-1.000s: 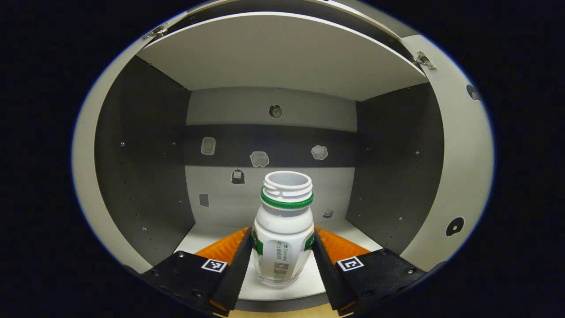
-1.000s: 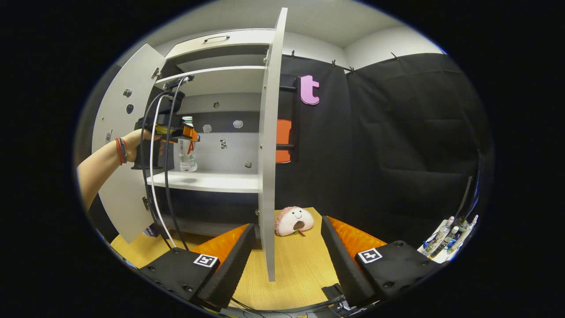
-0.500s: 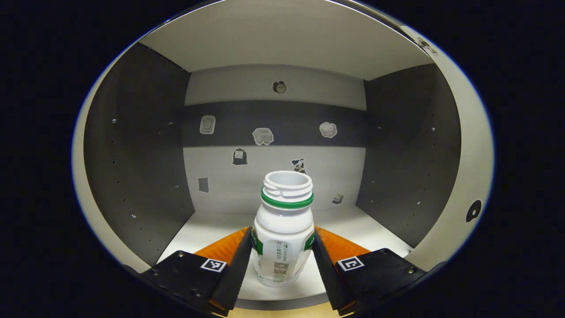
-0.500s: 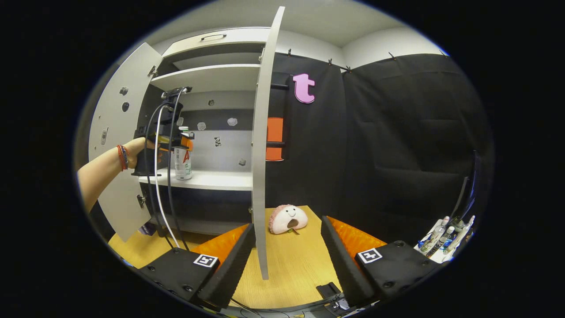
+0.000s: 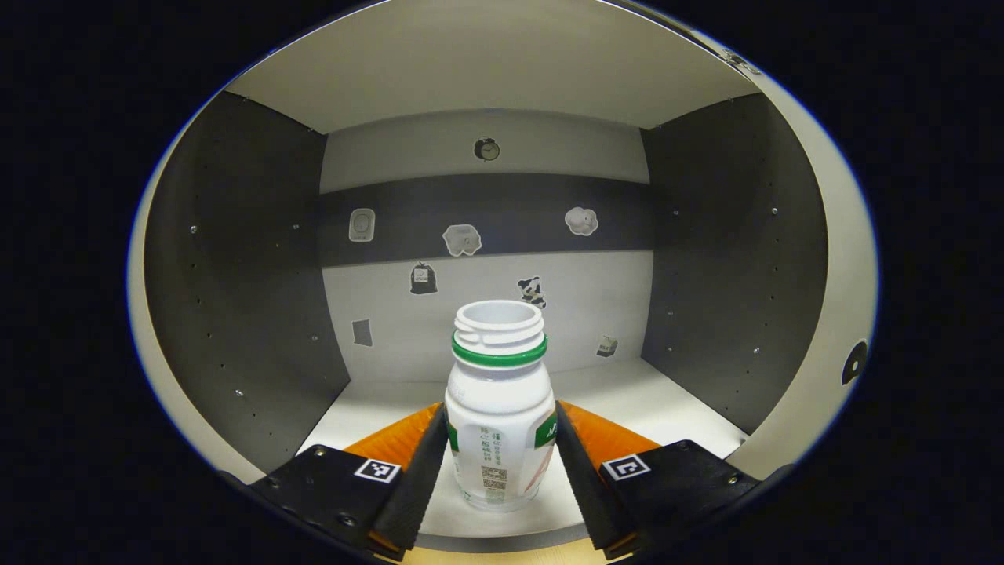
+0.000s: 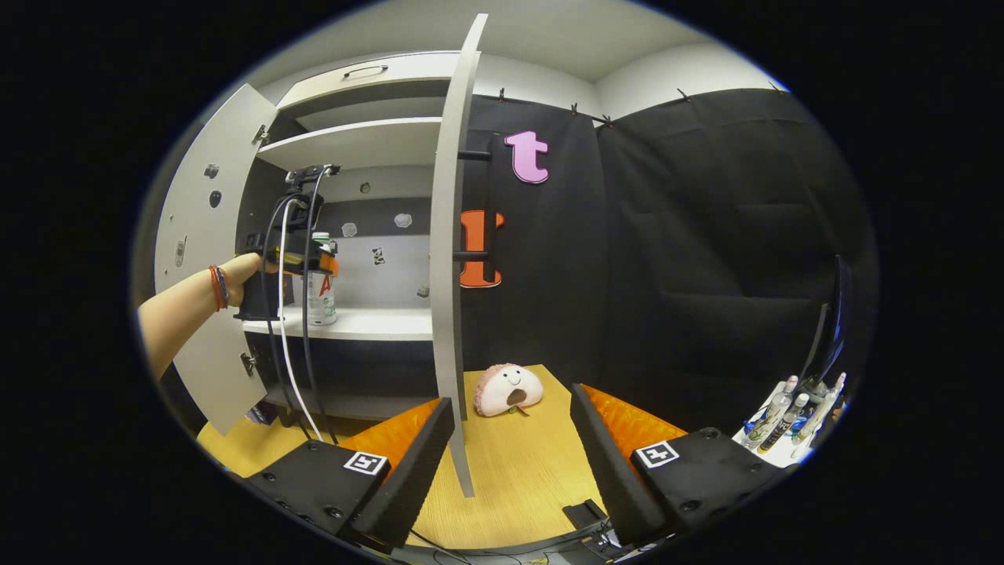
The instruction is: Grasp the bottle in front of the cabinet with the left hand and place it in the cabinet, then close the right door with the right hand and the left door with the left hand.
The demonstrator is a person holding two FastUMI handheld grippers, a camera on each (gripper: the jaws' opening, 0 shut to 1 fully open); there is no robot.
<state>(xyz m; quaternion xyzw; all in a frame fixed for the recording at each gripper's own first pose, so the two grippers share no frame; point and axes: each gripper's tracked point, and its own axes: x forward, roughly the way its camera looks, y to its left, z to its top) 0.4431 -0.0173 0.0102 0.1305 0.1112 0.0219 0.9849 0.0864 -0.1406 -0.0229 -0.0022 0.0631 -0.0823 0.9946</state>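
Bottle: bottle (image 5: 499, 412) is sitting upright between the jaws of the left gripper (image 5: 499, 471), inside the cabinet (image 5: 235, 259), over the front part of the shelf (image 5: 667, 408); whether its base is resting on the shelf yet I cannot tell.
Left jaws: they are pressing on both sides of the bottle, gripping it.
Right jaws: the right gripper (image 6: 510, 463) is hovering with its jaws spread wide and holding nothing, low over the desk (image 6: 518, 471), near the edge of the right door (image 6: 451, 259).
Progress: placing is looking nearly done; releasing the bottle and pulling the left gripper out are still to come.
Doors: right door and left door (image 6: 208, 259) are both standing open, so both closings are still to be done.
Surface: the shelf is white and bare around the bottle; the desk is light wood, carrying a plush toy (image 6: 508, 388).
Room: black cloth is lining the booth behind the cabinet; small stickers (image 5: 461, 239) are dotting the cabinet's back wall.
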